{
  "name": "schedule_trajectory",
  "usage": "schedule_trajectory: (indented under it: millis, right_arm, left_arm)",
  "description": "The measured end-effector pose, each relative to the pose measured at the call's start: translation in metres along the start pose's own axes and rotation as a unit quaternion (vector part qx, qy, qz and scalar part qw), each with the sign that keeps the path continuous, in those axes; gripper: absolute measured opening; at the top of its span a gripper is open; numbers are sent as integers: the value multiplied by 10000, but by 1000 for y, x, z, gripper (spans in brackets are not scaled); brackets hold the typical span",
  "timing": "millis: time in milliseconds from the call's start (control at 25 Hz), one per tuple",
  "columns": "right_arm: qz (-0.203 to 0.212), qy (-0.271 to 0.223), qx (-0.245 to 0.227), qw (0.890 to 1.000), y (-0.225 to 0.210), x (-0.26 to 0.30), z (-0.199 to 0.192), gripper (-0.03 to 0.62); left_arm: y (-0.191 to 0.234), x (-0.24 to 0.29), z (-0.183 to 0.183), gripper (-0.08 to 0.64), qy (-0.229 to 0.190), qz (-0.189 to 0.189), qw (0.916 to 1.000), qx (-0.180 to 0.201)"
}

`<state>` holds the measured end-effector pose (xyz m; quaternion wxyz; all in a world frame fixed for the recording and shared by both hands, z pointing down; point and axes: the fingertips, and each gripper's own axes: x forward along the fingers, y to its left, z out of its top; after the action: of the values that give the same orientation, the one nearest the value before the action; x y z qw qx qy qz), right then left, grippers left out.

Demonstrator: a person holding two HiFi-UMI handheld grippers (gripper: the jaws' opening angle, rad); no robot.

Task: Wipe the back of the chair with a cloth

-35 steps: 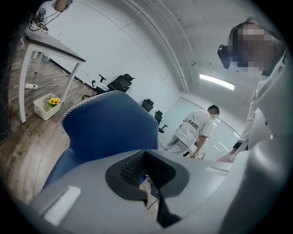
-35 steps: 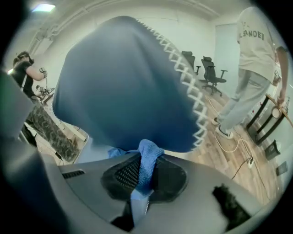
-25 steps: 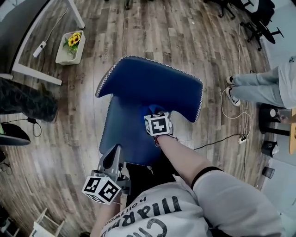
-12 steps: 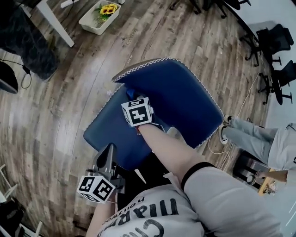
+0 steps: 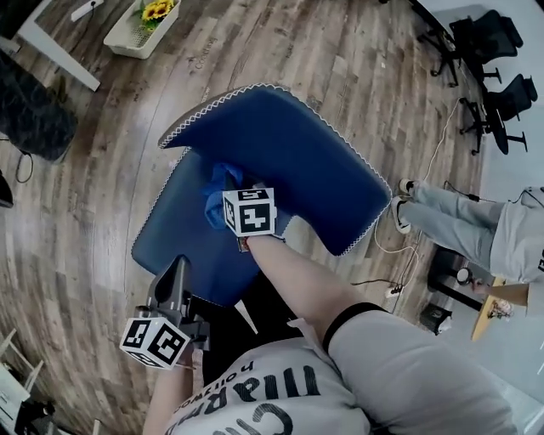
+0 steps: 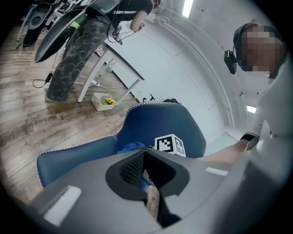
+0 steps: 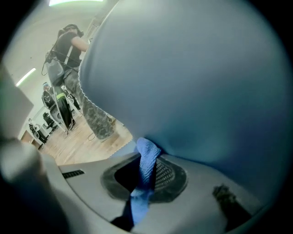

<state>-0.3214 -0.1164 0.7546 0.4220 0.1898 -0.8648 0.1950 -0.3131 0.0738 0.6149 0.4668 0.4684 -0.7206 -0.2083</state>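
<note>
Right gripper (image 5: 240, 214) pinches cloth (image 5: 216, 192) against chair back (image 5: 297, 161) mid-frame to wipe; left gripper (image 5: 173, 282) closed, empty, parked lower left.

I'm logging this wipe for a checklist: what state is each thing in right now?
Right gripper: shut on the cloth.
Cloth: bunched, pressed against the chair's backrest low down.
Left gripper: shut, nothing between its jaws.
Chair: upright on the floor.
Flower basket: upright on the floor, apart from the chair.
</note>
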Motion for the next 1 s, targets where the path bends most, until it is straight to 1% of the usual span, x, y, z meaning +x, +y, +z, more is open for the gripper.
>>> schedule_trajectory:
  millis: [160,320,480,600,720,760,840,880,920,1000]
  right_arm:
    - [-428,106,303,9986,-40,-20,-33,31]
    - [-756,246,659,9947,-72,-47,-65,31]
    - [-1049,344,648,9918,-99,-78,-95,31]
    - [-1381,514,734,9864,-121,-102,-125,32]
    - [-1496,591,608,9851,-127,-119,-144,31]
    - [-1529,594,694,9840,-127,-125,-149,31]
    - [-1686,581,1165,9770,-131,-139,-161,32]
    - [-1817,571,1463,9707,-135,-147,-168,32]
    - [-1984,551,1768,9625,-141,-157,-177,31]
    - [-2376,443,2311,9424,-152,-179,-191,32]
  left_arm:
    - [-12,11,-2,8,339,-199,9987,322]
    - [-35,21,-14,8,698,-490,9946,586]
    - [-63,32,-27,8,1075,-792,9864,954]
    - [-82,36,-29,8,1139,-1003,9816,1162]
    - [-93,33,-30,8,1199,-1132,9775,1313]
    - [-96,31,-32,8,1232,-1157,9764,1343]
    - [-103,24,-35,8,1305,-1232,9737,1403]
    - [-107,19,-37,8,1337,-1295,9717,1452]
    - [-111,15,-37,8,1358,-1374,9694,1515]
    - [-116,5,-34,8,1355,-1560,9643,1657]
